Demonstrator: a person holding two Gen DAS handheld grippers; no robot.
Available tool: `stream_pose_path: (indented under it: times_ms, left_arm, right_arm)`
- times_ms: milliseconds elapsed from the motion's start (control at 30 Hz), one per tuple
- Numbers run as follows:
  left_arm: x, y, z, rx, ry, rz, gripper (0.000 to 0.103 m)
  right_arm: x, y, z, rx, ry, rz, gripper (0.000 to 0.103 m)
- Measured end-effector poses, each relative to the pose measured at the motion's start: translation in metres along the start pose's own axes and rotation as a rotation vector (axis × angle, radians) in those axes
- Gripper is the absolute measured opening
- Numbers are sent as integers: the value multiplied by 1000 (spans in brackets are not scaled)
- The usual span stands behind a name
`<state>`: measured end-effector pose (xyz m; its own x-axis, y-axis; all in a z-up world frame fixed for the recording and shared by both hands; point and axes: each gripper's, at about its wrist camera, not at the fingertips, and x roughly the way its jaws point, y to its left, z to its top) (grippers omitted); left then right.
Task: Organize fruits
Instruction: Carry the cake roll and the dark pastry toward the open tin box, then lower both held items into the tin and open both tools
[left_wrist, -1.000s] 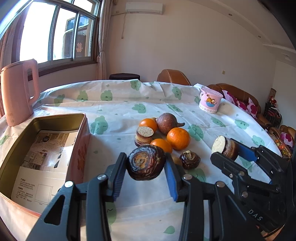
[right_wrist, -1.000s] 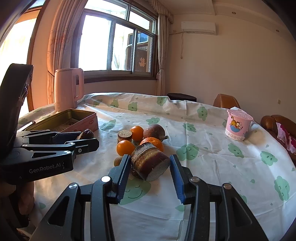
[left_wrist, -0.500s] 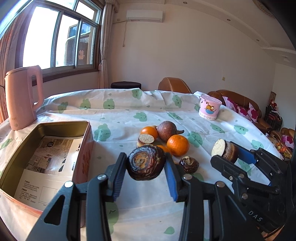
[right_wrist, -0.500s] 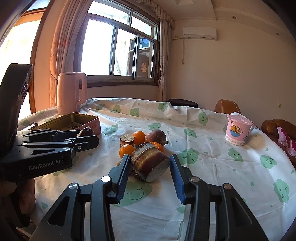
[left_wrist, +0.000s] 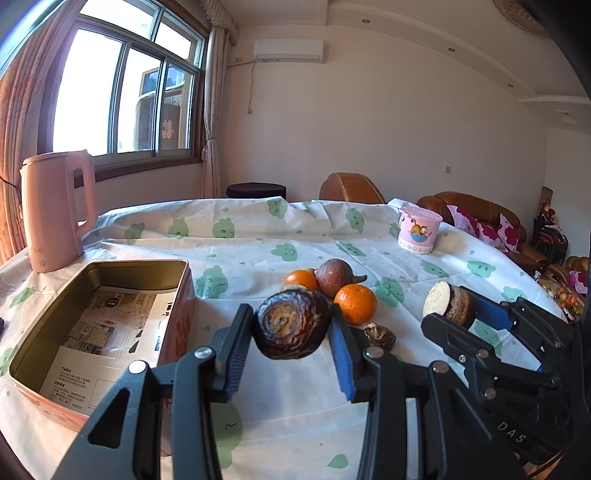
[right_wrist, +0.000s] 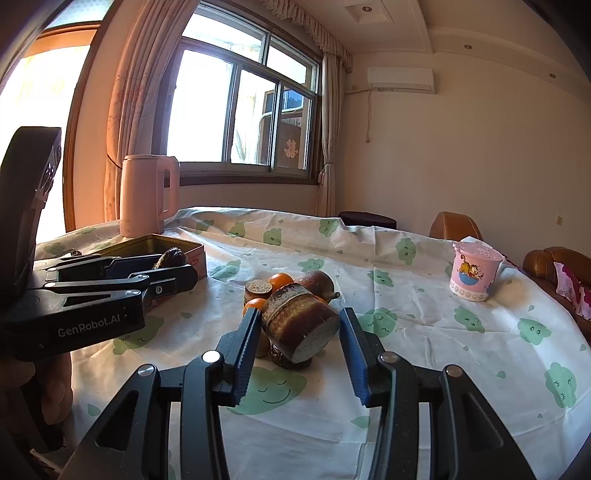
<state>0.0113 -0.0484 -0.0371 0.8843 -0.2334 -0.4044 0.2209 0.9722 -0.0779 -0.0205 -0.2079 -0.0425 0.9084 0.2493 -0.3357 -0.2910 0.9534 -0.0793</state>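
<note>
Sunlit window (right_wrist: 243, 110) — cream walls, brown sofa (left_wrist: 476, 210).

Cloth (left_wrist: 258, 240): white w/ green smiley clouds. Kettle (left_wrist: 55, 210): pink. Tin (left_wrist: 177, 314): gold inside, pink outside. Cup (left_wrist: 419, 230): pink, cartoon print. Oranges (left_wrist: 356, 302): orange.

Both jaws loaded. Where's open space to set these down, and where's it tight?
Free: tin, holding only a paper sheet; bare cloth between the tin and the fruit pile; cloth between the pile and the pink cup. Crowded: the pile itself, oranges and brown fruits touching.
</note>
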Motion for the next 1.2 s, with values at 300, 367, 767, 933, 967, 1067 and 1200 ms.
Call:
stream_pose_path:
  times_ms: [300, 367, 767, 933, 967, 1067, 1200]
  left_arm:
    - [-4, 2, 2, 18, -6, 45, 42]
    - [-7, 10, 5, 8, -5, 58, 42]
    - [-9, 65, 22, 2, 28, 184, 42]
    - [2, 91, 25, -13, 71, 214, 42]
    - [4, 95, 26, -15, 77, 220, 42]
    - [7, 106, 28, -15, 91, 236, 42]
    - [9, 118, 30, -16, 101, 256, 42]
  right_arm:
    - [4, 3, 4, -19, 22, 34, 46]
    - [6, 8, 10, -26, 31, 55, 46]
    - [26, 54, 72, -100, 40, 209, 46]
    - [48, 74, 88, -126, 63, 254, 46]
    - [53, 76, 90, -128, 70, 262, 46]
    - [68, 84, 95, -128, 92, 285, 46]
    - [81, 94, 101, -141, 106, 292, 46]
